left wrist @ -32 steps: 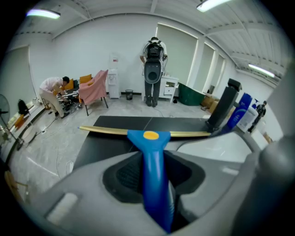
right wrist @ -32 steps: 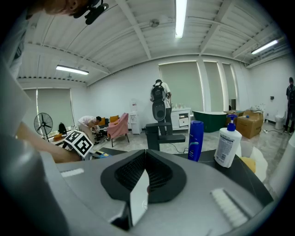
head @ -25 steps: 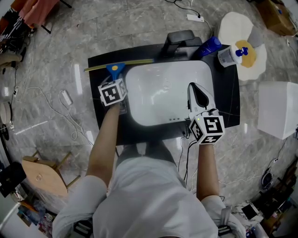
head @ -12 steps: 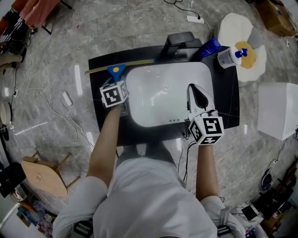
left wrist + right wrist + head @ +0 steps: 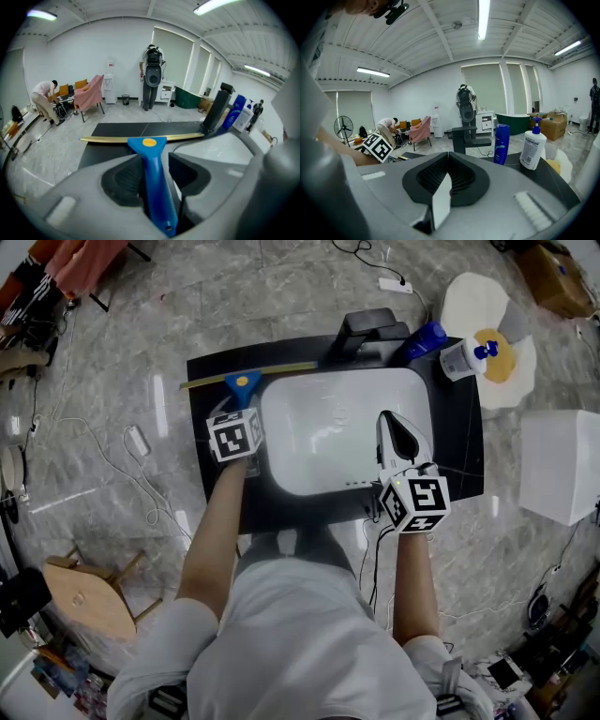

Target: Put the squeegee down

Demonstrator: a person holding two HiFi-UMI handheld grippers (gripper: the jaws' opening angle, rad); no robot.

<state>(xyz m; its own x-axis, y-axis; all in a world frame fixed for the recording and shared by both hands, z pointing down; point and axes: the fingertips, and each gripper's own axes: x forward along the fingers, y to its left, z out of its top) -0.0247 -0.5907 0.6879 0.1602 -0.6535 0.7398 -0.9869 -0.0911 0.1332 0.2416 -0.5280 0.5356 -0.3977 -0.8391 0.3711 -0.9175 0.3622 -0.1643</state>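
The squeegee has a blue handle and a long yellow blade. Its blade rests on the black counter, left of the white sink. My left gripper is just behind it, and its jaws have just been opening. In the left gripper view the handle lies between the pads with a gap on the right side. My right gripper hovers over the sink's right part, jaws shut with nothing held, as the right gripper view also shows.
A black faucet stands behind the sink. A blue bottle and a white pump bottle stand at the counter's back right. A white box is on the floor at the right, a wooden stool at the lower left.
The squeegee lies in the same spot on the counter. Neither hand has visibly moved; the whole head view has shifted slightly.
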